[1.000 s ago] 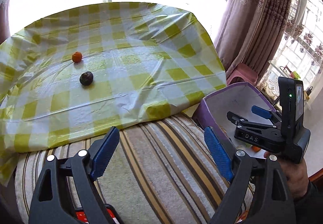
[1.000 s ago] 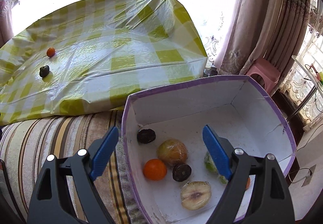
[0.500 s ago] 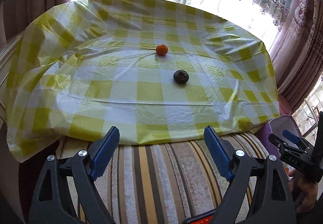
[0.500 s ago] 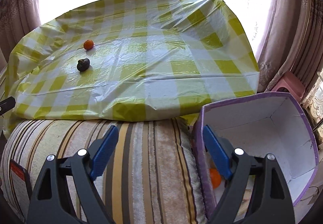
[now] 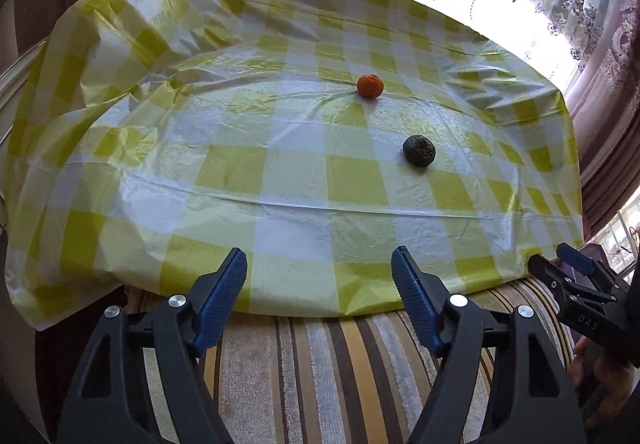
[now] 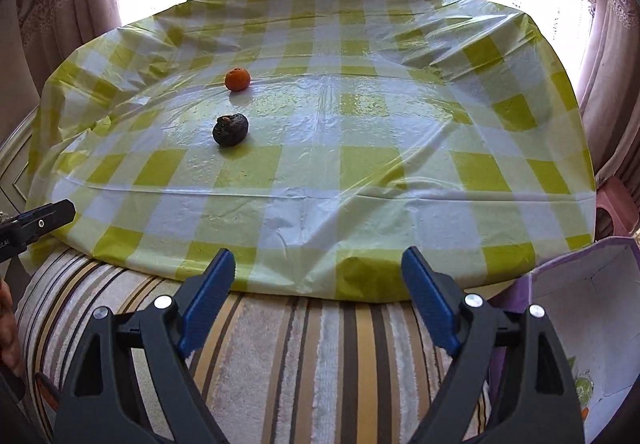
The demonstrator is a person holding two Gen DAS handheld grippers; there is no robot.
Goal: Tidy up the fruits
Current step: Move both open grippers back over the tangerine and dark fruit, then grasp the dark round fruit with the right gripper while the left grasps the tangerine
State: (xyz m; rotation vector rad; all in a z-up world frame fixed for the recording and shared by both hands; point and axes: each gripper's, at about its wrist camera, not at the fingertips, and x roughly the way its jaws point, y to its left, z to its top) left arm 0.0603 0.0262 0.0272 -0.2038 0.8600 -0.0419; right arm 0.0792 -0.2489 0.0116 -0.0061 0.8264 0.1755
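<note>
An orange tangerine and a dark wrinkled fruit lie apart on the yellow-checked table cover. Both show in the right wrist view too, the tangerine behind the dark fruit. My left gripper is open and empty, over the striped cushion before the table's near edge. My right gripper is open and empty, in the same zone; it shows at the right edge of the left wrist view. The purple-rimmed white box stands at the lower right with some fruit in it.
A striped cushion lies between me and the table. Curtains hang on both sides of the bright window. A pink stool stands right of the table. The left gripper's tip shows at the left edge.
Both grippers swung left, away from the box and toward the table. The box slid from under the right gripper to the right edge. The two fruits now appear nearer.
</note>
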